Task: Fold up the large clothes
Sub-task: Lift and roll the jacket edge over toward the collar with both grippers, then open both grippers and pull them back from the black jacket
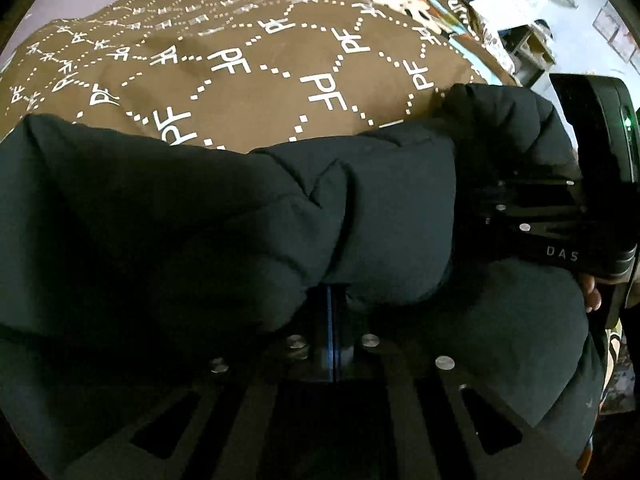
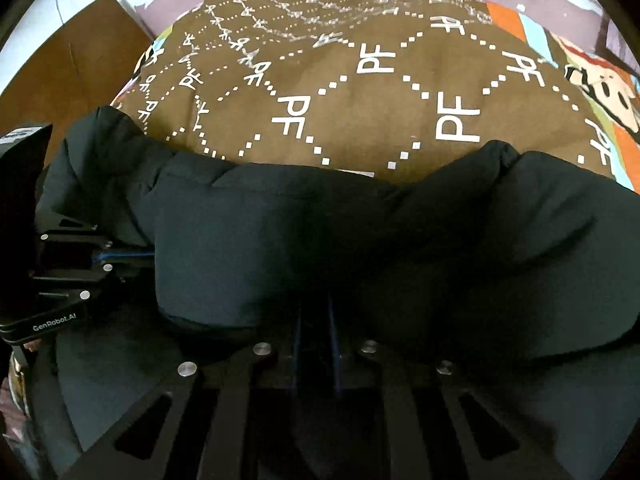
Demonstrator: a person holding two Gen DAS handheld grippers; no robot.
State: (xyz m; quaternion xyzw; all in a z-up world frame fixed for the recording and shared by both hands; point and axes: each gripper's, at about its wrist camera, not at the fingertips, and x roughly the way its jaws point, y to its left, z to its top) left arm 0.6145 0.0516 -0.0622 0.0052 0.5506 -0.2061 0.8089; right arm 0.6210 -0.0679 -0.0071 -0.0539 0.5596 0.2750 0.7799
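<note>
A large dark puffer jacket (image 1: 200,232) lies bunched across the near part of a bed and fills the lower half of both views (image 2: 360,248). My left gripper (image 1: 333,304) is shut on a thick fold of the jacket; its fingertips are buried in the fabric. My right gripper (image 2: 316,316) is shut on another fold of the same jacket. Each gripper shows in the other's view: the right one at the right edge (image 1: 532,216), the left one at the left edge (image 2: 76,264).
The bed is covered by a brown blanket (image 1: 280,60) with white "PF" letters and dotted diamonds (image 2: 360,92). A colourful cartoon sheet (image 2: 600,92) shows at its right side. A brown board (image 2: 72,60) stands at the left. A white shelf (image 1: 528,48) stands at the right.
</note>
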